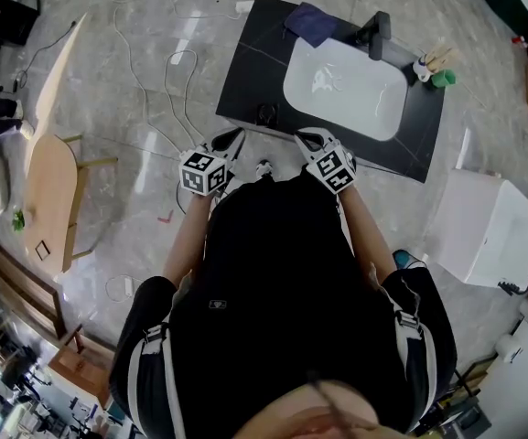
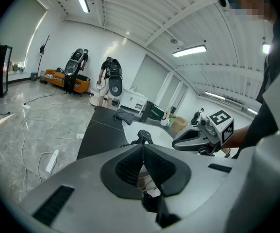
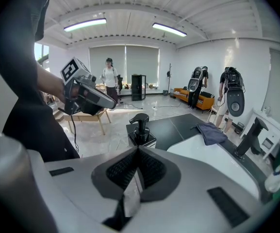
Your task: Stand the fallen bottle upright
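A black pump bottle (image 1: 266, 114) stands upright at the near edge of the black counter (image 1: 245, 71). It also shows just beyond the jaws in the right gripper view (image 3: 140, 127) and in the left gripper view (image 2: 143, 137). My left gripper (image 1: 230, 141) hovers short of the counter's edge, to the bottle's near left, shut with nothing in it (image 2: 143, 147). My right gripper (image 1: 311, 140) hangs to the bottle's near right, also shut and empty (image 3: 139, 149). Neither gripper touches the bottle.
A white sink basin (image 1: 346, 88) is set in the counter, with a black faucet (image 1: 376, 33), a dark blue cloth (image 1: 311, 21) and small cups (image 1: 433, 69) behind it. A white box (image 1: 488, 227) stands at the right, a wooden table (image 1: 53, 190) at the left. Cables lie on the floor.
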`<state>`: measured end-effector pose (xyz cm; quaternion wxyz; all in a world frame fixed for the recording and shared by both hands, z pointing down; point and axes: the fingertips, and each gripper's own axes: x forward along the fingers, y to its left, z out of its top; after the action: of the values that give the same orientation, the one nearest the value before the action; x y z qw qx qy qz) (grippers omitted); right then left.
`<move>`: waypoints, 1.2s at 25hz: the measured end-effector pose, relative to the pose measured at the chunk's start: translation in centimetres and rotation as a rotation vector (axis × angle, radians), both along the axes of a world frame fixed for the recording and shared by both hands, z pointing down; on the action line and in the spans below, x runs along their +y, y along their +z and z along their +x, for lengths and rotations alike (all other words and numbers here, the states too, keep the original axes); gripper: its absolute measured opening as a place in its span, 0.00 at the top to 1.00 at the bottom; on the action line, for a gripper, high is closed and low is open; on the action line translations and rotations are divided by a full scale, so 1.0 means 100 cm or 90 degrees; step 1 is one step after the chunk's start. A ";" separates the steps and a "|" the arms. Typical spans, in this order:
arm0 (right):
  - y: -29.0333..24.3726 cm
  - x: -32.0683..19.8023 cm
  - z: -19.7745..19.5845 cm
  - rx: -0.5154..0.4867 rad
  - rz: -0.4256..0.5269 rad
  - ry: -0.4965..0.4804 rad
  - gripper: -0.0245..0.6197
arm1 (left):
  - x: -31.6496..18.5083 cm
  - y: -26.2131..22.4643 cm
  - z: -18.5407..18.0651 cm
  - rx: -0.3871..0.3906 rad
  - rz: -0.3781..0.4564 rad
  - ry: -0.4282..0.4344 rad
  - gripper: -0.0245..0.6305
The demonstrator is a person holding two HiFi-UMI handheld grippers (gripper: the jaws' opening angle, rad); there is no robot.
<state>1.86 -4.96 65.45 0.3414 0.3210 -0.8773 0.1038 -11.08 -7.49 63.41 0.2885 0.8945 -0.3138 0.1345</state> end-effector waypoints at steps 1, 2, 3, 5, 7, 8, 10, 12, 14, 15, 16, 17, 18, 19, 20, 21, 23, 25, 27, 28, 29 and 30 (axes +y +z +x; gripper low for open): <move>0.000 0.000 0.001 0.000 0.000 0.001 0.87 | 0.000 0.000 0.001 0.001 0.000 0.002 0.93; 0.001 0.000 0.002 0.000 0.001 0.001 0.87 | 0.000 0.000 0.002 0.001 0.000 0.003 0.93; 0.002 0.000 0.003 0.000 0.002 0.002 0.87 | -0.001 0.000 0.003 0.001 -0.001 0.004 0.93; 0.002 0.000 0.004 0.001 -0.004 0.003 0.87 | -0.002 0.001 0.004 0.002 -0.002 0.006 0.93; 0.004 0.000 0.006 0.002 -0.007 0.002 0.87 | -0.003 0.002 0.005 0.004 -0.004 0.006 0.93; 0.006 0.000 0.006 0.003 -0.008 0.001 0.87 | -0.003 0.002 0.006 0.005 -0.004 0.006 0.93; 0.004 -0.001 0.006 0.005 -0.009 0.000 0.87 | -0.003 0.002 0.006 0.006 -0.005 0.005 0.93; 0.004 -0.001 0.005 0.004 -0.011 -0.002 0.87 | -0.003 0.003 0.006 0.005 -0.007 0.004 0.93; 0.004 -0.002 0.004 0.003 -0.013 -0.005 0.87 | -0.004 0.003 0.006 0.004 -0.008 0.002 0.93; 0.005 -0.003 0.004 0.003 -0.014 -0.007 0.87 | -0.004 0.003 0.005 0.004 -0.009 0.001 0.93; 0.005 -0.003 0.003 0.002 -0.015 -0.009 0.87 | -0.005 0.003 0.005 0.003 -0.009 -0.001 0.93; 0.005 -0.004 0.002 0.001 -0.016 -0.011 0.87 | -0.005 0.003 0.004 0.002 -0.010 -0.002 0.93; 0.005 -0.004 0.001 0.000 -0.017 -0.013 0.87 | -0.005 0.003 0.003 0.001 -0.011 -0.003 0.93; 0.005 -0.005 0.000 0.000 -0.018 -0.014 0.87 | -0.005 0.003 0.003 0.000 -0.012 -0.004 0.93; 0.006 -0.005 0.000 0.000 -0.019 -0.015 0.87 | -0.005 0.003 0.003 -0.001 -0.013 -0.004 0.93; 0.006 -0.006 0.000 0.000 -0.019 -0.016 0.87 | -0.005 0.004 0.003 -0.001 -0.014 -0.005 0.93; 0.008 -0.007 0.001 -0.001 -0.021 -0.016 0.87 | -0.006 0.004 0.003 -0.003 -0.013 -0.005 0.93; 0.009 -0.009 0.001 0.000 -0.023 -0.016 0.87 | -0.009 0.003 0.002 -0.004 -0.012 -0.007 0.93; 0.011 -0.010 0.001 -0.002 -0.024 -0.017 0.87 | -0.011 0.002 0.002 -0.004 -0.011 -0.008 0.93; 0.012 -0.011 0.001 -0.003 -0.024 -0.018 0.87 | -0.012 0.002 0.001 -0.005 -0.011 -0.008 0.93; 0.013 -0.012 0.001 -0.004 -0.024 -0.019 0.87 | -0.012 0.002 0.001 -0.006 -0.011 -0.008 0.93; 0.012 -0.012 0.000 -0.004 -0.024 -0.018 0.87 | -0.012 0.002 0.000 -0.007 -0.012 -0.008 0.93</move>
<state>1.87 -6.19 66.65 0.3461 0.3016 -0.8807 0.1166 -11.04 -8.67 63.59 0.2959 0.8890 -0.3199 0.1403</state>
